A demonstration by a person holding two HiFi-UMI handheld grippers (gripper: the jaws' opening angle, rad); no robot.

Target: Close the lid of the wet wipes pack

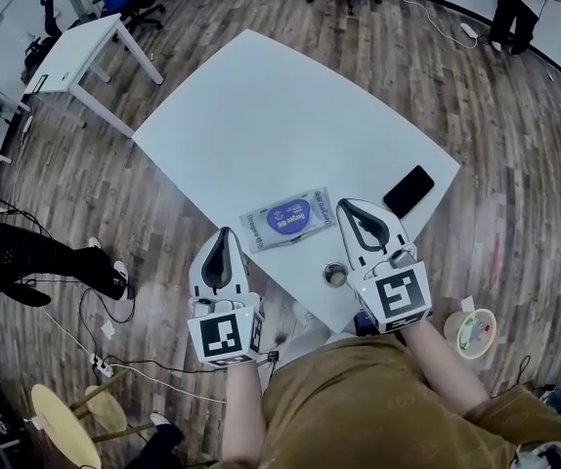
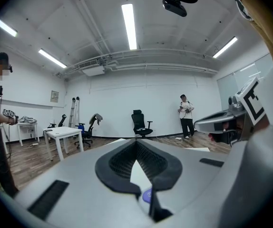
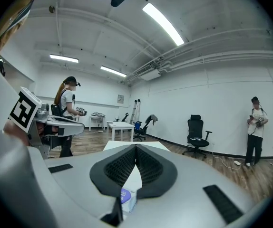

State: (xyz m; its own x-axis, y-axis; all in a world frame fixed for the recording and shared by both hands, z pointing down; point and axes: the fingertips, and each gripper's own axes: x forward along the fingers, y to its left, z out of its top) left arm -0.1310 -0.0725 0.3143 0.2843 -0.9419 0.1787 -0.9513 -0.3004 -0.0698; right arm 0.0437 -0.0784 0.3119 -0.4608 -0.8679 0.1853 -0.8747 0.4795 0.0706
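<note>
1. Head view: mounted overhead, faces steeply down on the white table [image 1: 261,115]. The left gripper [image 1: 224,234] and right gripper [image 1: 345,205] appear close, at the table's near edge.
2. Left gripper view: sits low behind its own jaws and faces level across the room.
3. Right gripper view: same placement, facing much the same way.
4. Shared: the wet wipes pack [image 1: 287,219] shows in all three views; the office chair [image 2: 140,123] shows in both gripper views.

The white tabletop [image 1: 261,106] below me carries a wet wipes pack [image 1: 287,220], a black phone [image 1: 409,191] to the pack's right, and a small round object [image 1: 335,275] just nearer me than the pack.
</note>
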